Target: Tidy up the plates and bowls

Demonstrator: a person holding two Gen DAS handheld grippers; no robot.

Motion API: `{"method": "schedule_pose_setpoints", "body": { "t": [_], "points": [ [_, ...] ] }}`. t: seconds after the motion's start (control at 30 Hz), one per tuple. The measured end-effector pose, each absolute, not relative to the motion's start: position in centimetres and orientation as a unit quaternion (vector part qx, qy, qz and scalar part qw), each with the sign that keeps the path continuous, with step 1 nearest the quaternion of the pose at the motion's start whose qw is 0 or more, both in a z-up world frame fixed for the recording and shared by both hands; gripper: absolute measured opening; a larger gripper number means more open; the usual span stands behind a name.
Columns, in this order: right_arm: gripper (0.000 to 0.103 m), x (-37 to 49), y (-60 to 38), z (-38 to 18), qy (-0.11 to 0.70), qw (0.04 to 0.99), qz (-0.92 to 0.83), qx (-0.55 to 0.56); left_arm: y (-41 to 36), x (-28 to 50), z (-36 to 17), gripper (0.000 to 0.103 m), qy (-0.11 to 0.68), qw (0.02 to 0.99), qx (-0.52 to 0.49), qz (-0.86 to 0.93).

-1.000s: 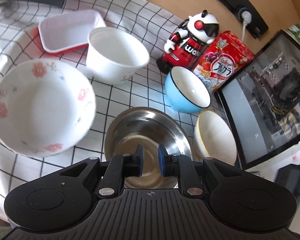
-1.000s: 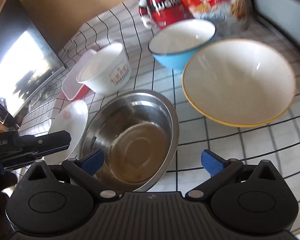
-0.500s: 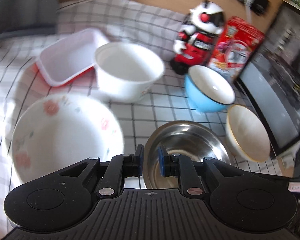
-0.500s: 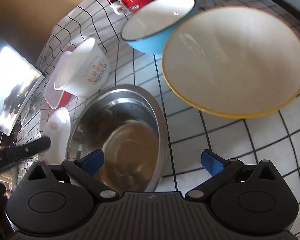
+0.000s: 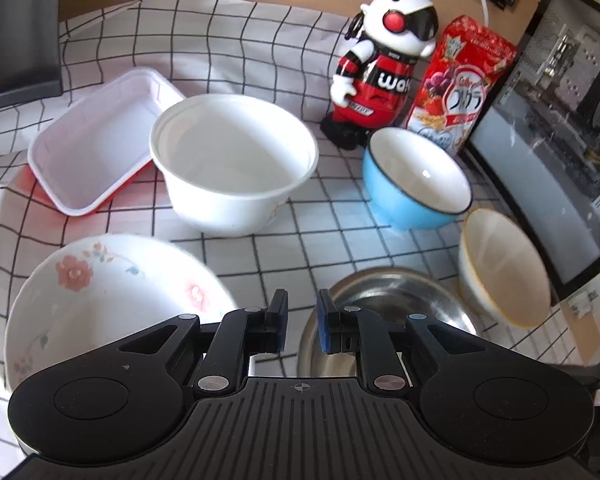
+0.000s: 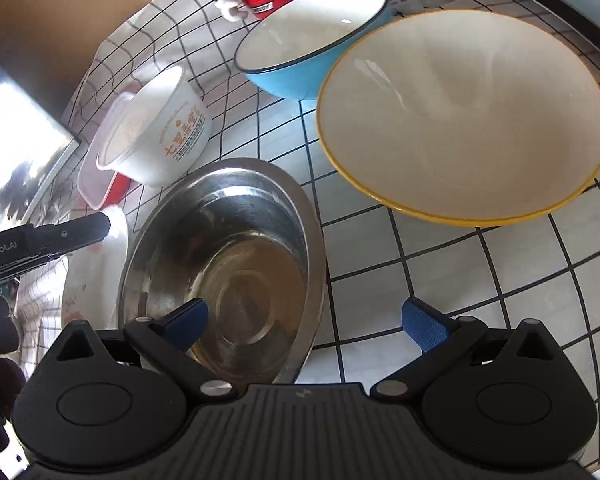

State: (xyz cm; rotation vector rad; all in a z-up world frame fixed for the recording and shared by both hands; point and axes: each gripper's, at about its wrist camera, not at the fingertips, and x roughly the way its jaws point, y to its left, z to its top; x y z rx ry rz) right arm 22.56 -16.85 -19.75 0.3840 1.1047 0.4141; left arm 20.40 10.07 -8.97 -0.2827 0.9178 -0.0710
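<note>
Steel bowl (image 6: 220,264) awaits: wide-open, empty right gripper (image 6: 304,320) should straddle its five-o'clock rim squarely; left gripper (image 5: 302,320) nearly shut, empty.

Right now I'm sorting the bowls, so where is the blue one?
In the left wrist view the blue bowl sits right of centre on the checked cloth, before the toy robot, with the yellow-rimmed bowl nearest.

The toy robot (image 5: 384,68) at about one o'clock bears white letters "wok" on its red chest; the red snack bag (image 5: 462,84) beside it carries Japanese "フルグラ"; the white paper bowl (image 6: 156,128) shows orange Chinese characters, too small to read
</note>
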Motion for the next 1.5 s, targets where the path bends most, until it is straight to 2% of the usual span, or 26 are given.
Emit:
{"method": "schedule_pose_setpoints", "body": {
  "t": [0.37,0.6,0.67,0.73,0.8,1.0,1.2,1.5],
  "points": [
    [0.102,22.6,-16.1,-19.5,0.523,0.814,0.214,0.131,9.7,21.5,-9.6,0.017,0.461,0.877,-0.128,-0.044],
    [0.071,22.0,-15.4,-18.4,0.493,0.838,0.205,0.11,9.4,21.9,-10.2,0.017,0.463,0.873,-0.136,-0.074],
    [0.067,21.9,-15.0,-18.0,0.484,0.847,0.199,0.091,9.0,22.1,-10.3,0.017,0.466,0.872,-0.125,-0.082],
    [0.057,22.2,-14.8,-18.1,0.487,0.848,0.194,0.084,8.6,22.5,-11.0,0.018,0.478,0.869,-0.107,-0.075],
    [0.051,22.4,-14.8,-18.3,0.495,0.844,0.188,0.083,8.4,22.7,-11.5,0.02,0.482,0.868,-0.094,-0.07],
    [0.034,22.6,-14.5,-18.6,0.503,0.839,0.189,0.082,8.0,23.2,-13.1,0.028,0.502,0.856,-0.1,-0.07],
    [0.034,22.4,-13.2,-16.7,0.479,0.848,0.213,0.074,9.8,21.8,-11.9,0.025,0.505,0.851,-0.141,-0.034],
    [0.035,24.1,-5.4,-12.7,0.426,0.844,0.323,0.035,17.2,16.3,-6.9,0.025,0.45,0.872,-0.182,0.063]
  ]
}}
